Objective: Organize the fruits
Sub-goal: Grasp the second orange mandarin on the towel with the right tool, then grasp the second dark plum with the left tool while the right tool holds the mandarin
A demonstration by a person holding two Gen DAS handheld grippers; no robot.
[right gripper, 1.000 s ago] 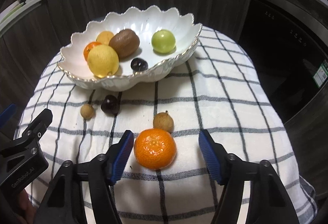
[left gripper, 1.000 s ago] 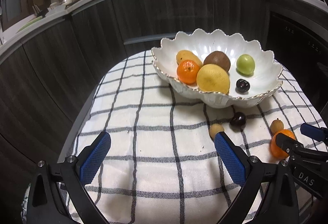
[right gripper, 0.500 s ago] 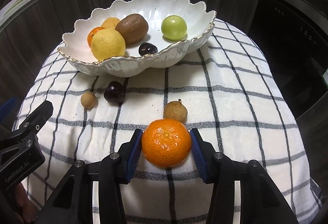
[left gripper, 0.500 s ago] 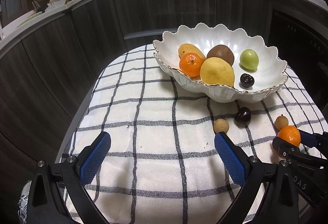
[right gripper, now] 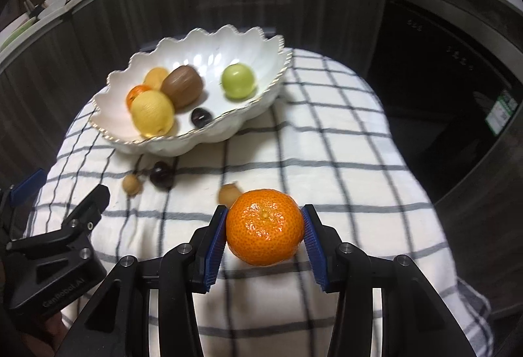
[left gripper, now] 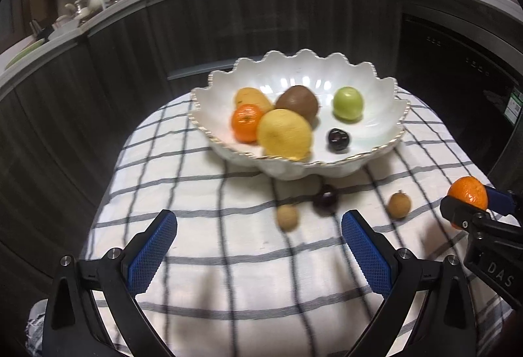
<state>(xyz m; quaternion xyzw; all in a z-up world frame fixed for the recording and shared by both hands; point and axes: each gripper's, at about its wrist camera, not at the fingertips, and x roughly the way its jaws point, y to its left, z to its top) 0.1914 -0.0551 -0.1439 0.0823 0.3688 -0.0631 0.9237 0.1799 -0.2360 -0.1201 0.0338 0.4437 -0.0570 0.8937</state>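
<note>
Orange and glossy, a mandarin [right gripper: 264, 227] sits clamped between the blue pads of the right gripper [right gripper: 265, 234], both pads pressed against its sides. 1 second ago those fingers stood wide apart around the fruit on the checked cloth [right gripper: 327, 161]; half a second ago they had nearly closed on it. Now the fruit appears lifted clear of the cloth, and from the left wrist view it hangs at the far right edge [left gripper: 468, 193], above the table surface. That reads as the pickup being done, with the carry to the bowl next.

White and scalloped with a gold rim, the bowl [right gripper: 261, 49] stands further back on the cloth, ahead and to the left of the held mandarin. It already holds 6 fruits: a lemon [right gripper: 152, 113], a kiwi [right gripper: 181, 85], a green fruit [right gripper: 238, 80], a dark cherry [right gripper: 200, 117], another mandarin and a yellow fruit behind it.

3 small fruits remain loose on the cloth: a dark cherry [right gripper: 160, 174], a tan longan [right gripper: 131, 184] beside it, and another longan [right gripper: 228, 193] just behind the held mandarin.

Empty and spread wide, the left gripper [left gripper: 258, 246] hovers low over the cloth.
</note>
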